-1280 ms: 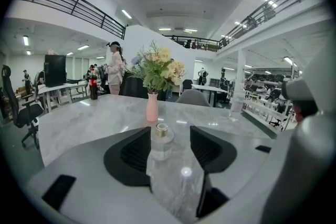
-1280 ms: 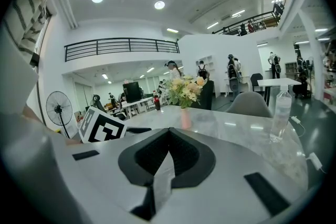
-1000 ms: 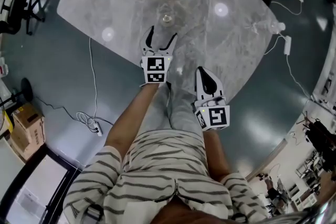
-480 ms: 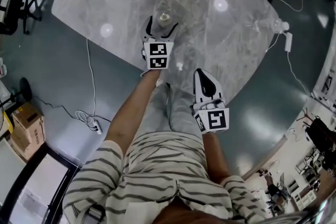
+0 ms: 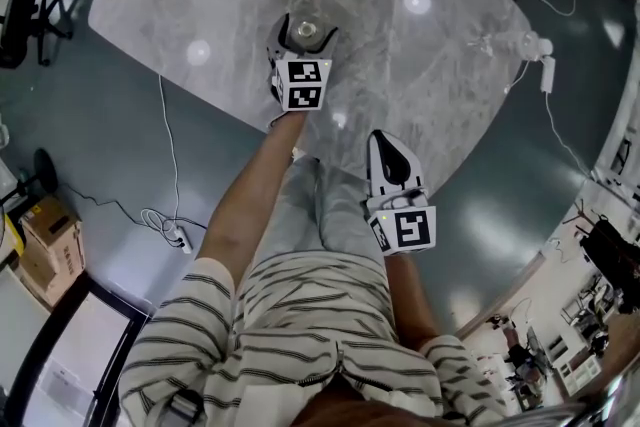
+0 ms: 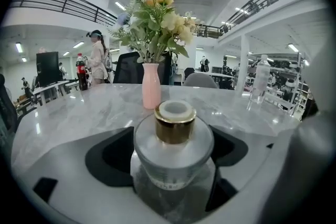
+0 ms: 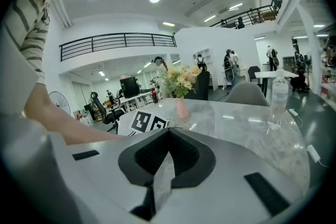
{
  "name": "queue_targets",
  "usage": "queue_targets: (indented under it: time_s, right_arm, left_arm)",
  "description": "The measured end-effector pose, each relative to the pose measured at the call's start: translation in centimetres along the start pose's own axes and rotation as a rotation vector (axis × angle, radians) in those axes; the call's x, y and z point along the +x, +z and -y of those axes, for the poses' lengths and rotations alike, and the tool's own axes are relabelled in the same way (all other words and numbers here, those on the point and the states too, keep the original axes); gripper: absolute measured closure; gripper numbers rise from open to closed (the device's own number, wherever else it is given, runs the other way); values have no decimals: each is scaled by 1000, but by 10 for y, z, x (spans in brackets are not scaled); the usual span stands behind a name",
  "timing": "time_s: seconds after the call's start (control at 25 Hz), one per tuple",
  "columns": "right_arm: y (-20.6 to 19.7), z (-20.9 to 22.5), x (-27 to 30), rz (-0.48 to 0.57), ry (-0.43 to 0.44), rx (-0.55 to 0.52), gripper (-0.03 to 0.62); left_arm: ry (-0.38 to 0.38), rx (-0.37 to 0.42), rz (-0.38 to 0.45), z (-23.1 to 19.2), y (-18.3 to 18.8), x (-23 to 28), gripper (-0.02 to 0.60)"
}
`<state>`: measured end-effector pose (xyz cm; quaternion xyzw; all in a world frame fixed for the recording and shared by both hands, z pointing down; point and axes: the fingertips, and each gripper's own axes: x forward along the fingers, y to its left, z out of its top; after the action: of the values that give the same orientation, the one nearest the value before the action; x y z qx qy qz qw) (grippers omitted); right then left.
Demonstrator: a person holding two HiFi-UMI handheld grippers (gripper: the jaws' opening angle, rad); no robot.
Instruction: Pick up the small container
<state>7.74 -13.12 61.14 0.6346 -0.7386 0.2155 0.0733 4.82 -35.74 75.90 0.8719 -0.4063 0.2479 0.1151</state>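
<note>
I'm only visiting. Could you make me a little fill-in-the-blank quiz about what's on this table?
The gripper whose open jaws flank the small container is the person's ___ one.
The container's collar is coloured ___.
The vase behind it, holding flowers, is ___.
Missing words: left; gold; pink.

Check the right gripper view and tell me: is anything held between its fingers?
No. The right gripper has its fingers closed tip to tip, with nothing caught between them.
</note>
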Motion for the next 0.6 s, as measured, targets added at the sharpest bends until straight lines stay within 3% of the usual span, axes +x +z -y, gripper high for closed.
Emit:
queue_targets:
  time_s: [0.2, 0.4, 0.6]
  right_arm:
    - [-1, 3, -1, -4, -4, 4, 586]
    - [-3, 6, -1, -10, -13, 0, 586]
    - [-3, 7, -3, -9, -18, 3, 586]
  left_arm:
    - [6, 5, -10, 1, -7, 7, 178]
    - [29, 19, -13, -2, -9, 8, 258]
    - [27, 24, -25, -4, -11, 6, 253]
